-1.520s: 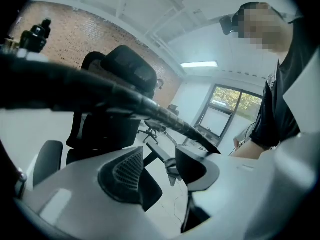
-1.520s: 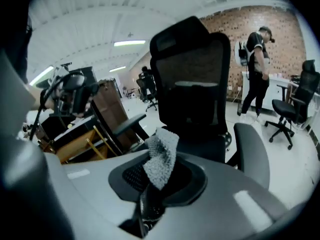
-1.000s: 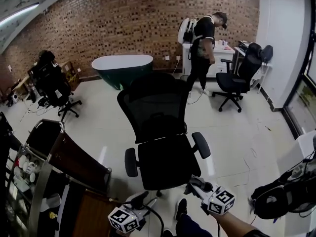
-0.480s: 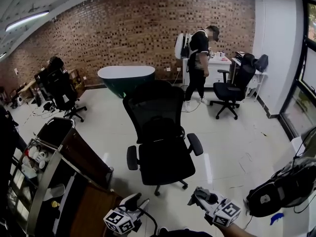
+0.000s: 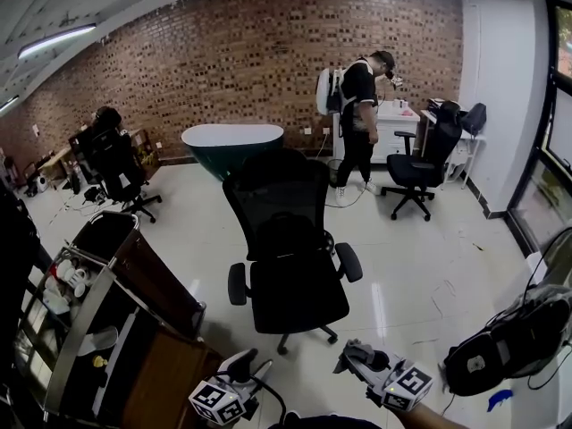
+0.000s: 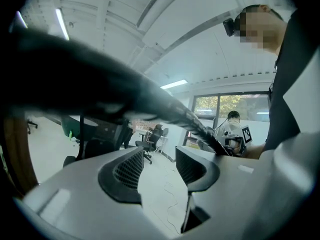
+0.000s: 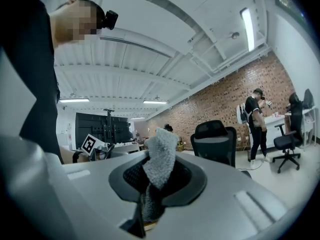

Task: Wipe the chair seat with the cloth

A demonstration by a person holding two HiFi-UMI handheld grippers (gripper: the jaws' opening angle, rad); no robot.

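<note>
Moved: chair seat (image 5: pixel 298 290) lies further from both grippers than a second ago.
Head view: seat bare, well apart from the cloth (image 5: pixel 359 354); wiping not begun, I judge.
Left gripper view: left gripper (image 6: pixel 159 166) jaws apart, nothing between them, kept spare.
Right gripper view: right gripper (image 7: pixel 159 176) clamped on the cloth, tuft poking out, ready to wipe.
Writing: square markers (image 5: pixel 407 384) only; no readable text.

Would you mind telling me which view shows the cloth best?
The right gripper view: the cloth fills the middle, pinched between the right gripper's jaws, its texture plain. The head view shows only a small grey wad at that gripper. In the left gripper view I cannot make it out.
</note>
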